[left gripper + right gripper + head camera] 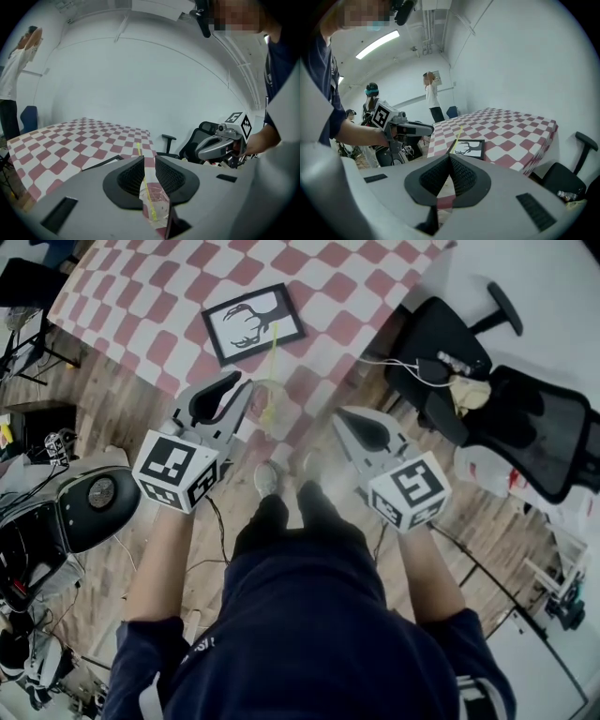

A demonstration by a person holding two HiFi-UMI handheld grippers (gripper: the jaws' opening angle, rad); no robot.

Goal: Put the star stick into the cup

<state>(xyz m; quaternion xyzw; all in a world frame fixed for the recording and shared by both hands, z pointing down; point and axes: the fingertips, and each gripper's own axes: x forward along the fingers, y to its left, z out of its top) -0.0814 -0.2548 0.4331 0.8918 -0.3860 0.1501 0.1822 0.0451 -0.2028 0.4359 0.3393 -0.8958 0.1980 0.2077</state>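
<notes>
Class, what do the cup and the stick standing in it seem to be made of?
Cup: looks like clear, glossy plastic, possibly glass; the checked cloth shows through it.
Stick: thin, pale yellow, matte; probably plastic or painted wood, too thin to tell.

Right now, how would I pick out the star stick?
On the red-and-white checkered table, near its edge beside the black-framed deer picture, stands a clear cup. The star stick is the thin yellow rod standing in it, the only yellow thing there.

Thin yellow stick (271,357) stands in clear plastic cup (269,396) (near edge of red-and-white checked tablecloth (169,296)), just beside left gripper (236,388); black-framed deer picture (253,322) behind.
</notes>
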